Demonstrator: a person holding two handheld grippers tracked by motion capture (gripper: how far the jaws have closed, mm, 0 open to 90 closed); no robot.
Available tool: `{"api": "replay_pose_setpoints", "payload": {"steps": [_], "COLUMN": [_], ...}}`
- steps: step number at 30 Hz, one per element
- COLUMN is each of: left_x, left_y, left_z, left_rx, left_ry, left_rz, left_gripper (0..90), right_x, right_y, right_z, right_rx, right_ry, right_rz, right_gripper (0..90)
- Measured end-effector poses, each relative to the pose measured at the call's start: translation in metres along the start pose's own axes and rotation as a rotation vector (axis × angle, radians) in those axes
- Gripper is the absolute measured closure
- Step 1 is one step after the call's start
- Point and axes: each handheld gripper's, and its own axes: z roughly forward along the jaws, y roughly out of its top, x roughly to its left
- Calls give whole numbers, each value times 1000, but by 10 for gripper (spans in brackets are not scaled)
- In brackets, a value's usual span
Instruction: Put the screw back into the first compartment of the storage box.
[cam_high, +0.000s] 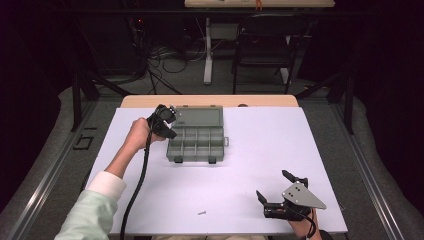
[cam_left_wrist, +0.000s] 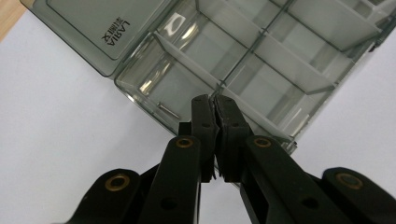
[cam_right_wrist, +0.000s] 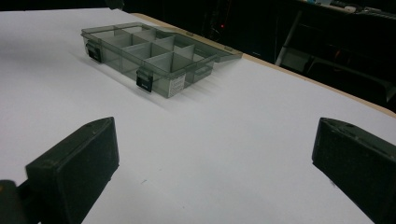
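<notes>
My left gripper (cam_left_wrist: 212, 100) has its jaws pressed together over the near-left compartment of the open organizer box (cam_high: 196, 135), where a small pin (cam_left_wrist: 168, 110) lies. My right gripper (cam_high: 272, 186) rests spread wide near the table's (cam_high: 250, 165) front edge, well apart from the box; a small screw (cam_high: 202, 213) lies on the sheet.

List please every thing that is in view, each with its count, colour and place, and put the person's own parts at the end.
Translucent grey plastic compartment box: one, smoky grey, lid open, far left-centre of the sheet.
Small metal screw in the box: one, silver, in a corner compartment close to the left jaws.
Small metal screw on the sheet: one, silver, near edge.
White sheet: one, covers the wooden table.
Black folding chair: one, beyond the table.
Tangled cables: several, black, on the floor behind.
Left hand-held gripper: one, black, jaws shut over the box's edge.
Right hand-held gripper: one, black with grey plate, jaws open, near right.
Left sleeve: one, pale green with white cuff.
</notes>
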Motion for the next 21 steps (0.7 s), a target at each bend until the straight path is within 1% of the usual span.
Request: {"api": "replay_pose_setpoints", "payload": {"steps": [2, 3, 6, 7, 9, 13, 14, 16, 21], "left_x": [2, 3, 6, 7, 9, 12, 12, 13, 13], "left_y": [1, 2, 3, 3, 3, 4, 4, 5, 5], "left_z": [2, 3, 8, 10, 14, 20, 21, 24, 28], "left_rx": [-4, -5, 5, 9, 6, 11, 4, 5, -15], "left_ry": [1, 9, 15, 10, 14, 5, 1, 1, 8], "left_rz": [-3, -3, -6, -12, -24, -34, -43, -47, -59], "left_gripper": [877, 877, 877, 877, 876, 875, 875, 874, 868], "right_x": [0, 0, 0, 0, 0, 0, 0, 0, 0], "right_y": [0, 0, 0, 0, 0, 0, 0, 0, 0], "right_z": [0, 0, 0, 0, 0, 0, 0, 0, -1], "right_rx": [5, 9, 7, 8, 6, 6, 7, 6, 7], "right_ry": [6, 7, 7, 6, 5, 7, 6, 7, -1], "right_rz": [0, 0, 0, 0, 0, -1, -1, 0, -1], "right_gripper": [0, 0, 0, 0, 0, 0, 0, 0, 0]}}
